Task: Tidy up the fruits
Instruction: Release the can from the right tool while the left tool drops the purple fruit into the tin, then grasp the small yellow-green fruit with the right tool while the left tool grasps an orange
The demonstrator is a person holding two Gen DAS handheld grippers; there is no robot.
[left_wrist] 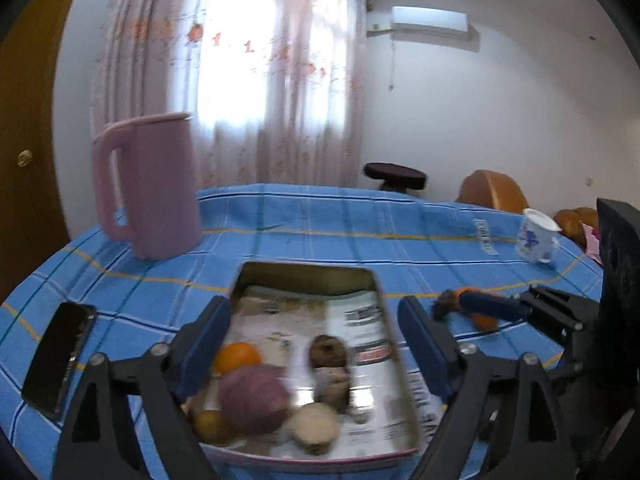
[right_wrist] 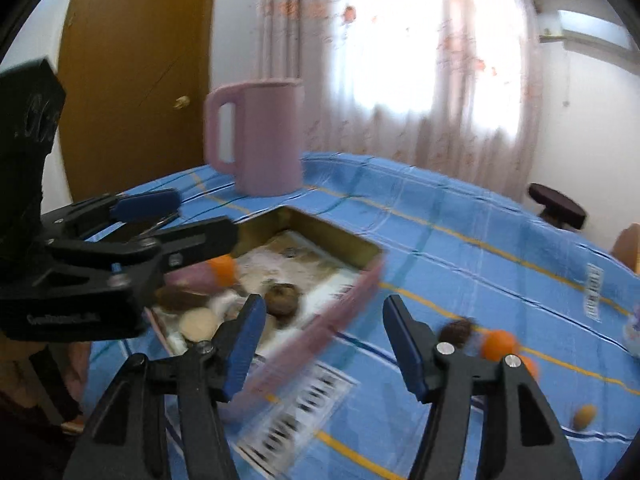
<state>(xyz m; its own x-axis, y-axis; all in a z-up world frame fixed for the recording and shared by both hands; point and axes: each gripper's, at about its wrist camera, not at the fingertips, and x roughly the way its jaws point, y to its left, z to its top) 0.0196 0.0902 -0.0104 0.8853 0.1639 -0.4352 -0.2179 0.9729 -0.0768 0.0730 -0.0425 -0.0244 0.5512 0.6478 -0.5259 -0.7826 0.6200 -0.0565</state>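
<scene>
Both grippers, left gripper [left_wrist: 312,356] and right gripper [right_wrist: 324,344], have their fingers apart and hold nothing. Loose orange [right_wrist: 498,344] on the table [right_wrist: 460,248]: probably firm, smooth, apt to roll; grip across its middle.

Your tin tray [left_wrist: 394,322], rectangular and lined with printed paper, sits on the blue cloth with fruit bunched at its near left: an orange [left_wrist: 237,356], a purple round one [left_wrist: 252,398], a brown one [left_wrist: 329,351] and a pale one [left_wrist: 314,426]. To its right, loose on the cloth, lie two oranges [right_wrist: 498,343], a dark fruit [right_wrist: 456,330] and a small tan one [right_wrist: 585,416].
</scene>
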